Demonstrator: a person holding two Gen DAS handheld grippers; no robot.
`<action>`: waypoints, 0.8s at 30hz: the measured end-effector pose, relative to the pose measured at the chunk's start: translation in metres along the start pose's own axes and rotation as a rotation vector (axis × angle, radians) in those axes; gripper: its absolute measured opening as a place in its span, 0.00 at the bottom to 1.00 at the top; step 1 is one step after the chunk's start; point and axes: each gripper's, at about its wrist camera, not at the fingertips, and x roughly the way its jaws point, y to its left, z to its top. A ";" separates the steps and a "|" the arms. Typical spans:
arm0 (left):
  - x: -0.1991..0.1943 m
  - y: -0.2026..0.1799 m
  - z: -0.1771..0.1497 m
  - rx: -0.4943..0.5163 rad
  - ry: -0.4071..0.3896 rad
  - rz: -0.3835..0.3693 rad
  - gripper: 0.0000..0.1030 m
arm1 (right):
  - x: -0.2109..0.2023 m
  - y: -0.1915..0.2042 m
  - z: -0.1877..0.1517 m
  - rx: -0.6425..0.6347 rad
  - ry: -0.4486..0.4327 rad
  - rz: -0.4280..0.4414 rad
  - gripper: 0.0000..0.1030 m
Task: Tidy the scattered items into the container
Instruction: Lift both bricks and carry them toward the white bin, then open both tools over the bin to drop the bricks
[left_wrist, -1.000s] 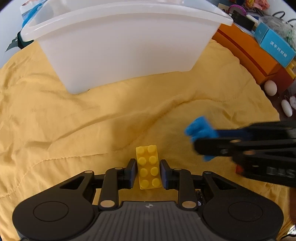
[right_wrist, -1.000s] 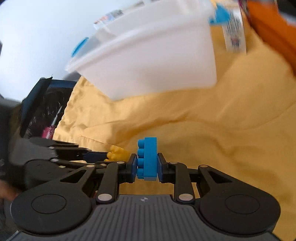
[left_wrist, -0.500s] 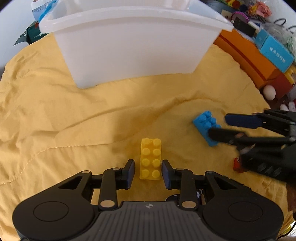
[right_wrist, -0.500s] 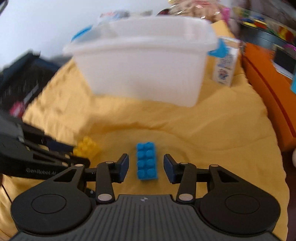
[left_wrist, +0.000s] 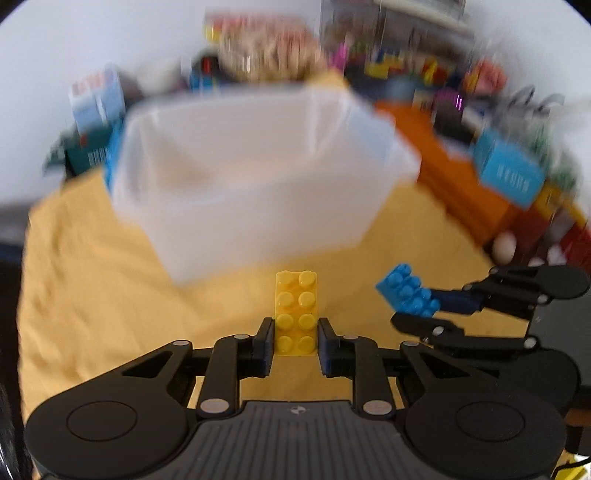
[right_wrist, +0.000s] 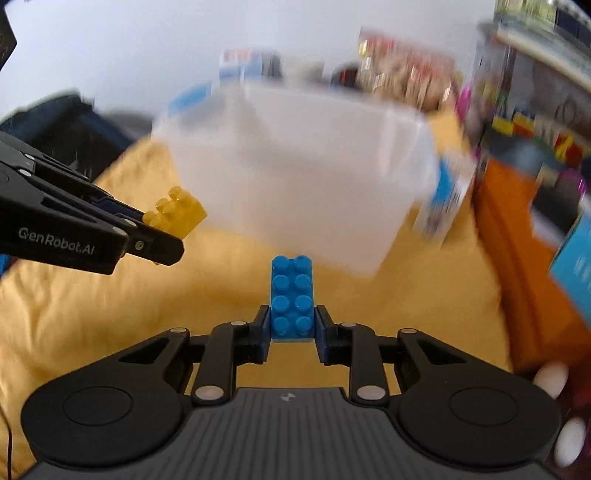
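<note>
A yellow brick (left_wrist: 297, 302) sits studs-up between the pads of my left gripper (left_wrist: 295, 332), whose jaws are closing on it, above the yellow cloth (left_wrist: 92, 295). My right gripper (right_wrist: 291, 321) is likewise closing its jaws on a blue brick (right_wrist: 291, 291), pads against its sides. Each view shows the other gripper beside it: the blue brick (left_wrist: 408, 291) at right, the yellow brick (right_wrist: 177, 214) at left. The white plastic container (left_wrist: 258, 192) stands open-topped just beyond both bricks, blurred.
An orange box (left_wrist: 443, 173) and a blue box (left_wrist: 506, 173) lie right of the container. A small carton (right_wrist: 443, 199) leans by its right corner. White egg-shaped items (right_wrist: 550, 376) lie at the cloth's right edge. Toy clutter fills the back.
Half a second ago both grippers stood open around bricks lying on the cloth. Both have since closed on their bricks and risen, tilting up toward the container.
</note>
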 end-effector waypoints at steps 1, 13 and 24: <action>-0.008 0.002 0.011 0.002 -0.032 0.002 0.26 | -0.008 -0.003 0.013 0.001 -0.040 -0.004 0.26; 0.018 0.045 0.086 -0.155 -0.091 0.006 0.26 | 0.007 -0.031 0.134 0.046 -0.220 -0.074 0.26; 0.095 0.069 0.131 -0.118 0.010 0.169 0.28 | 0.084 -0.033 0.128 0.087 -0.017 -0.091 0.38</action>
